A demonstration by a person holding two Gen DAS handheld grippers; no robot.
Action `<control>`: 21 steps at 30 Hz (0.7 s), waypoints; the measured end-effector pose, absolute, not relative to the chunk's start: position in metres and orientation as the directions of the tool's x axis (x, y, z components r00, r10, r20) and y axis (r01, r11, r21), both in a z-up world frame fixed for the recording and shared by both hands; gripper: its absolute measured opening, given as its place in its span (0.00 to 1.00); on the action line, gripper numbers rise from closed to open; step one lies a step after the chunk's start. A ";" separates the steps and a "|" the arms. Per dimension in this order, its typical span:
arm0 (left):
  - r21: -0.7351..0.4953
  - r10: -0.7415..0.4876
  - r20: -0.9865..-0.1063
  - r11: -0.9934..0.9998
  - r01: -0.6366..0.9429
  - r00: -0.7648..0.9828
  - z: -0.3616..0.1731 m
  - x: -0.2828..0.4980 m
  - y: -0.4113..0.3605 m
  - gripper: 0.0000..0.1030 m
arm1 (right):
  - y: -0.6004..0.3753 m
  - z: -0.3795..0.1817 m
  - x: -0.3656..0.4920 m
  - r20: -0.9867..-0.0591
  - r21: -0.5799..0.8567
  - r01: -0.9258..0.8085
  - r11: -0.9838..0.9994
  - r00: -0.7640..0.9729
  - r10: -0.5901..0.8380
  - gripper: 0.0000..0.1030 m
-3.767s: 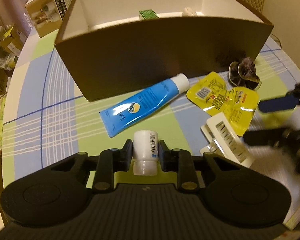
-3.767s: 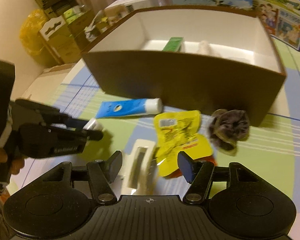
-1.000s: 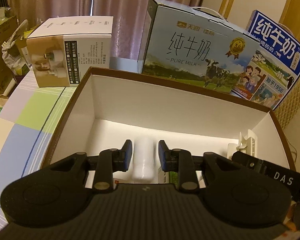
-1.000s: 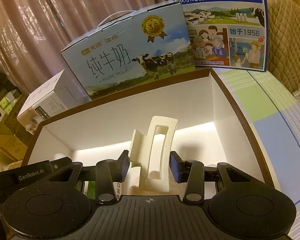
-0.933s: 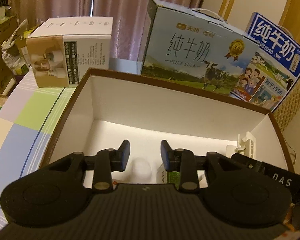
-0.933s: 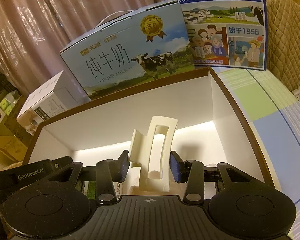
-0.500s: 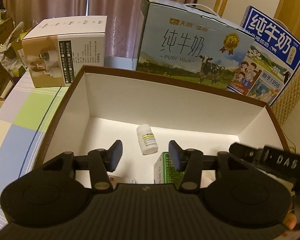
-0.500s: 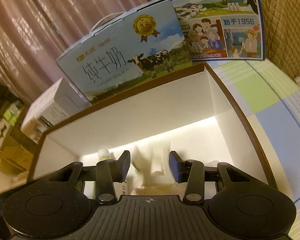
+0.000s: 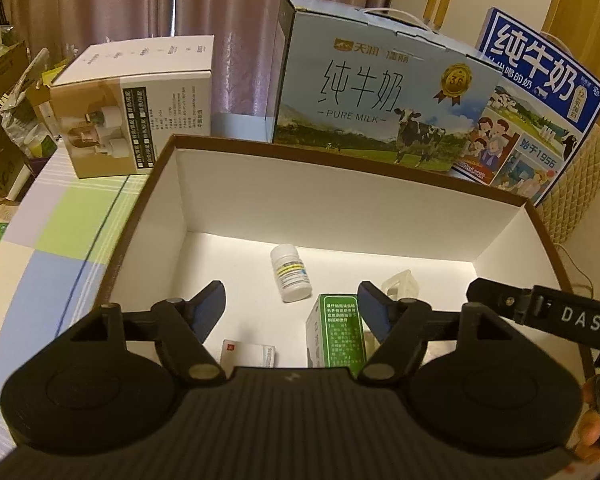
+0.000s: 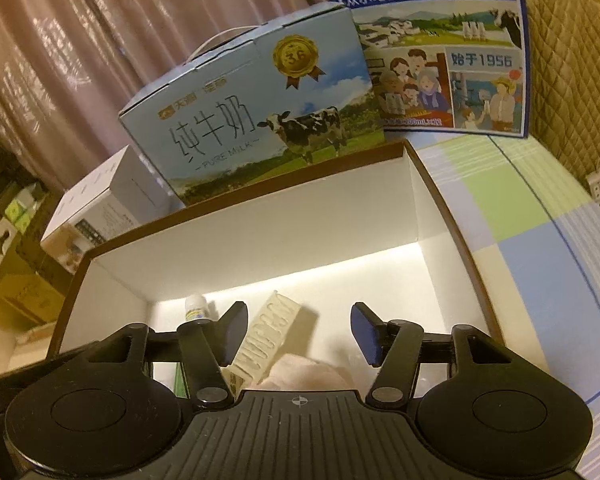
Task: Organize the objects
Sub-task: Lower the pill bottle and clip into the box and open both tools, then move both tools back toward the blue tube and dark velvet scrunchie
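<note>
Both hand-held grippers, left [image 9: 291, 307] and right [image 10: 296, 331], spread wide, empty, above brown box [image 9: 340, 162]. Pill bottle [image 9: 291, 273] at 12 o'clock: light, rigid, slick; best pinched across body. Hair claw [image 10: 266, 341] stiff, likely brittle.

One brown storage box [image 9: 148, 184] holds one white bottle [image 9: 291, 273], one green carton [image 9: 336, 330], one cream hair clip [image 10: 266, 338]; two milk cartons [image 9: 380, 100] stand behind.

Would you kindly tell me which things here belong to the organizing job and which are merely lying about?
Part of the job:
- brown storage box
- white pill bottle
- cream hair clip
- green carton

Lying about:
- light-blue milk case
- dark-blue milk case
- white appliance box
</note>
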State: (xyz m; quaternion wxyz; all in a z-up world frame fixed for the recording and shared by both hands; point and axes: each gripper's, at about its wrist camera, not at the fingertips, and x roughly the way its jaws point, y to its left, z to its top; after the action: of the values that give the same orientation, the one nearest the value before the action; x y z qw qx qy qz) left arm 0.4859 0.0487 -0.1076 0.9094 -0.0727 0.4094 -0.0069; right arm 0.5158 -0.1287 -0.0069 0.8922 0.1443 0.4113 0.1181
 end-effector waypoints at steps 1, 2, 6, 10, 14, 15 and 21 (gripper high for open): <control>-0.134 -0.067 -0.744 0.990 -0.050 0.665 -0.104 0.484 0.049 0.69 | -0.129 -0.002 0.514 -0.698 0.352 -0.094 0.931 0.637 0.328 0.53; -0.131 -0.062 -0.744 0.990 -0.055 0.666 -0.100 0.481 0.049 0.70 | -0.130 0.004 0.510 -0.693 0.350 -0.099 0.932 0.642 0.328 0.53; -0.125 -0.055 -0.732 0.991 -0.055 0.679 -0.080 0.468 0.048 0.74 | -0.128 0.031 0.493 -0.669 0.336 -0.139 0.931 0.661 0.340 0.53; -0.099 -0.039 -0.713 0.994 -0.045 0.700 -0.055 0.449 0.044 0.74 | -0.127 0.060 0.471 -0.647 0.294 -0.187 0.937 0.683 0.339 0.54; -0.072 -0.033 -0.692 0.997 -0.024 0.721 -0.029 0.421 0.040 0.77 | -0.135 0.084 0.443 -0.611 0.298 -0.214 0.930 0.706 0.358 0.54; -0.064 -0.033 -0.685 0.998 -0.016 0.728 -0.023 0.412 0.039 0.78 | -0.138 0.089 0.435 -0.600 0.301 -0.222 0.928 0.712 0.365 0.54; -0.027 -0.044 -0.667 0.999 0.035 0.744 -0.002 0.361 0.034 0.81 | -0.155 0.100 0.387 -0.565 0.288 -0.223 0.931 0.746 0.353 0.58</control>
State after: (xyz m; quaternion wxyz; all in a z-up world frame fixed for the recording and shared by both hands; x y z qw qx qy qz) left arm 0.3615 0.0342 -0.0023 0.9338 -0.0065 0.3571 -0.0210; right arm 0.3875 -0.1547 0.0996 0.9289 0.1013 0.3208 0.1549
